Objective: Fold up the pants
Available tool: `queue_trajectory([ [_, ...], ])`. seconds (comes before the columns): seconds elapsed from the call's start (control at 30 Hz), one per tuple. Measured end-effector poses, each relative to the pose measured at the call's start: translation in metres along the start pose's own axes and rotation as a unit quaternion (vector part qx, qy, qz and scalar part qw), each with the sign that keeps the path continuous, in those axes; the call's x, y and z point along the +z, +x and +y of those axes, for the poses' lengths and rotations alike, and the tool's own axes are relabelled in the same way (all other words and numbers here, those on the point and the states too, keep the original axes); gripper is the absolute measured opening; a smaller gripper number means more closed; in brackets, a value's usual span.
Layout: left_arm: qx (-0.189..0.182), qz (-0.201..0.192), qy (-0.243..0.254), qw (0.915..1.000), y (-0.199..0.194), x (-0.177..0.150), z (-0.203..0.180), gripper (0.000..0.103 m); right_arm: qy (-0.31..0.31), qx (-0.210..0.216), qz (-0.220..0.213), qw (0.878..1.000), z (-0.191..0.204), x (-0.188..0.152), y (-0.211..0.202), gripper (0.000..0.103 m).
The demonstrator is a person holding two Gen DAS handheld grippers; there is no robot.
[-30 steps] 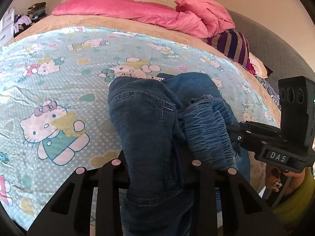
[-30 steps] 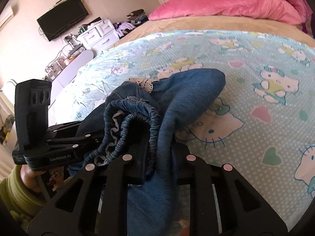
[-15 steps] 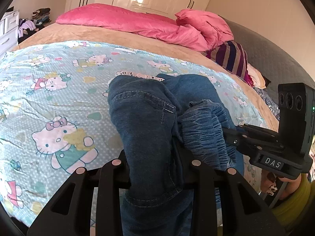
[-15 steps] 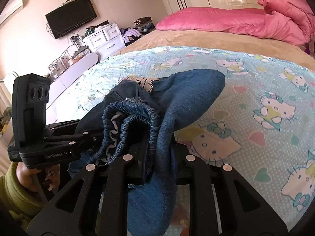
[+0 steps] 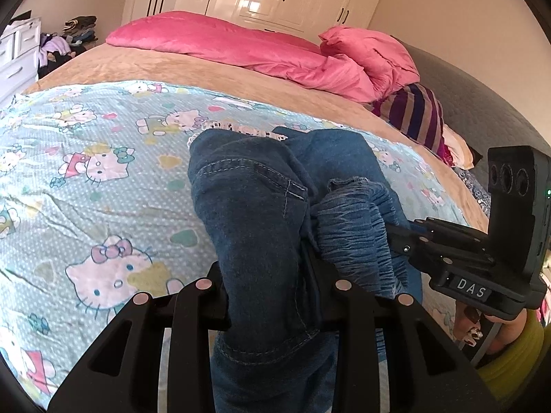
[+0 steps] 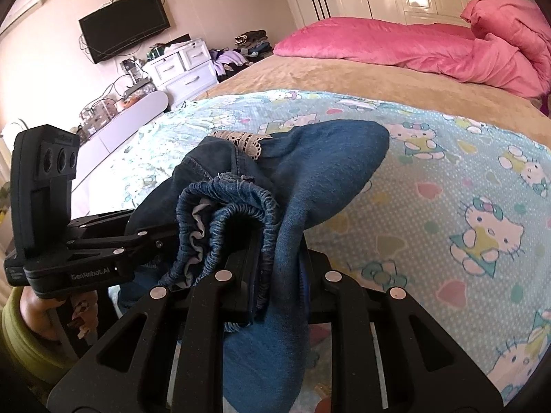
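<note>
Left claw (image 5: 272, 296) is clamped on a thick bunch of the jeans (image 5: 255, 213); right claw (image 6: 275, 275), just beside it, pinches the gathered waistband. Since a second ago both have risen, lifting the jeans higher off the cartoon sheet (image 5: 103, 158) ahead and beneath them. Judgement: the jeans are bunched, with no flat fold yet made.

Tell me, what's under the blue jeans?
Under the jeans lies the cat-print blanket, with tan bedding beyond it. Whatever is directly beneath the denim is covered, so it cannot be seen.
</note>
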State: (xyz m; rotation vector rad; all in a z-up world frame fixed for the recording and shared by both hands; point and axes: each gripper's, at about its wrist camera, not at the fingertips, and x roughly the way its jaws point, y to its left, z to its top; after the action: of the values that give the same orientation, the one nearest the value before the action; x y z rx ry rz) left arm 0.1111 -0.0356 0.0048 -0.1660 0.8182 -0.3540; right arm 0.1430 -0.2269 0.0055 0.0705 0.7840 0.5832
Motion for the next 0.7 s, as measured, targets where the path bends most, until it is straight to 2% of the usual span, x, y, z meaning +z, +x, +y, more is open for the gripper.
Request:
queue_trajectory([
  [0.7, 0.012, 0.008, -0.009, 0.9999, 0.035, 0.016, 0.024, 0.03, -0.004, -0.021, 0.007, 1.0, -0.005, 0.012, 0.031, 0.012],
])
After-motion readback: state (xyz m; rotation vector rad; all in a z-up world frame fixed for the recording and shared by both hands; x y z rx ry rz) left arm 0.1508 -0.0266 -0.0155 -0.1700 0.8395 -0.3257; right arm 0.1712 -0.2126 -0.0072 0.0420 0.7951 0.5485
